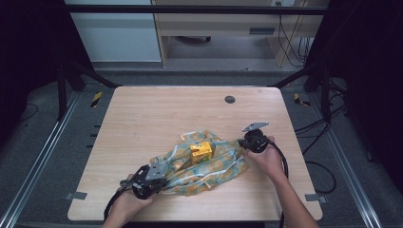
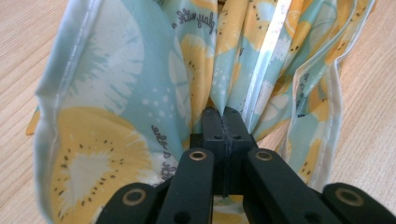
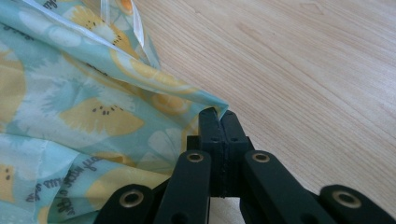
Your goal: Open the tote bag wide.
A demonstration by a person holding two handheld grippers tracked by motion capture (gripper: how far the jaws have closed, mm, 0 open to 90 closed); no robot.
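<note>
High view: my left gripper (image 1: pixel 151 178) and right gripper (image 1: pixel 253 138) both have fingers clamped on the patterned cloth (image 1: pixel 223 164), yellow box (image 1: pixel 201 152) on top.

Black jaws, brass-ringed screws; grey three-cornered plates; black cables; forearms unsleeved.

The cloth (image 2: pixel 126 93) is thin woven fabric, smooth with a light sheen, printed with fruit slices. The table (image 1: pixel 142 118) is pale wood grain, matt. The left gripper (image 2: pixel 223 114) looks like matt black plastic with brass-coloured rivets.
</note>
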